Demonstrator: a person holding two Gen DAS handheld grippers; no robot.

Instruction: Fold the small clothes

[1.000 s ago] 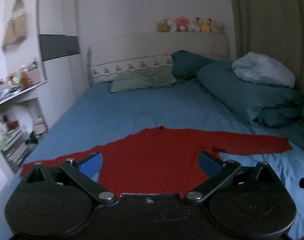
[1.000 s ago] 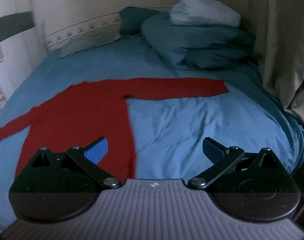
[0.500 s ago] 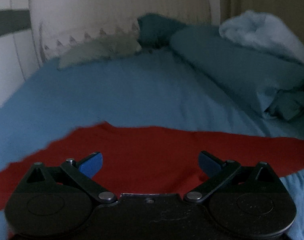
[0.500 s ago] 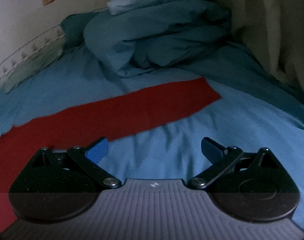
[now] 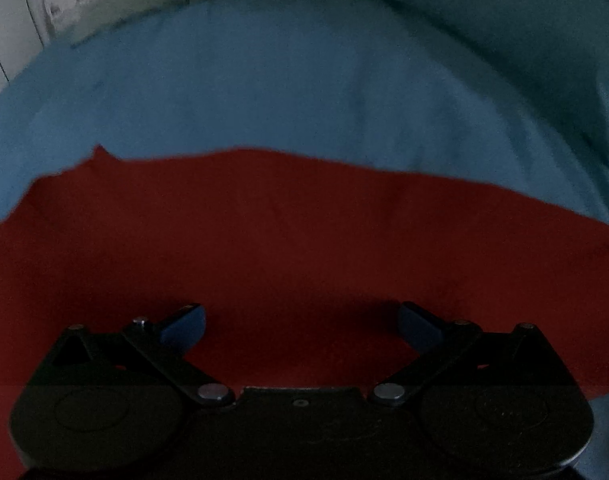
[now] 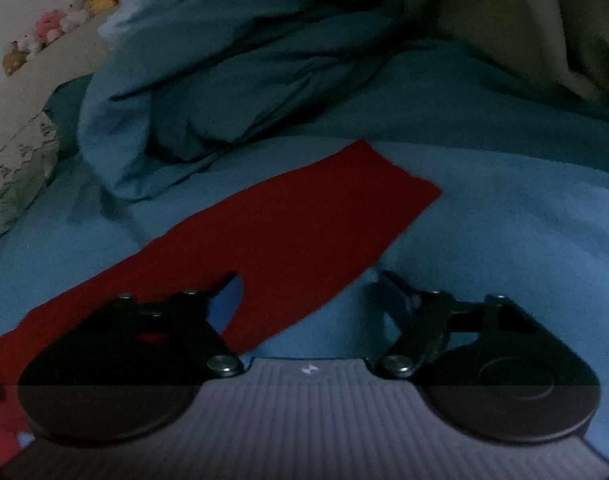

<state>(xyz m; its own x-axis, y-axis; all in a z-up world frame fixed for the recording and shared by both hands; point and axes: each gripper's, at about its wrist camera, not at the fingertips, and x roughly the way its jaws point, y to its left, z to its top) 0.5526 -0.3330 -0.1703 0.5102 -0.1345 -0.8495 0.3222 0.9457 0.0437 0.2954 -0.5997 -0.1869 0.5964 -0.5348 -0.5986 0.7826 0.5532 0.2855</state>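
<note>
Both tools have dropped close over the red top since a second ago, the right one swinging out to the sleeve end.

Left tool (image 5: 300, 320) hangs low over the broad body of the red top (image 5: 284, 232), released, nothing between its fingers. Right tool (image 6: 308, 292) sits at the right sleeve (image 6: 304, 220), also spread but narrower than before; the sleeve's near edge runs between its fingers, the left finger over red cloth, the right over bare sheet, and contact cannot be told. That sleeve stretches away up and to the right, its cuff end lying towards the duvet (image 6: 232, 72) on the bed (image 6: 504, 220), so the right tool is the nearer for folding it inward. Thin, flat, limp fabric, spread smooth with few wrinkles.
</note>
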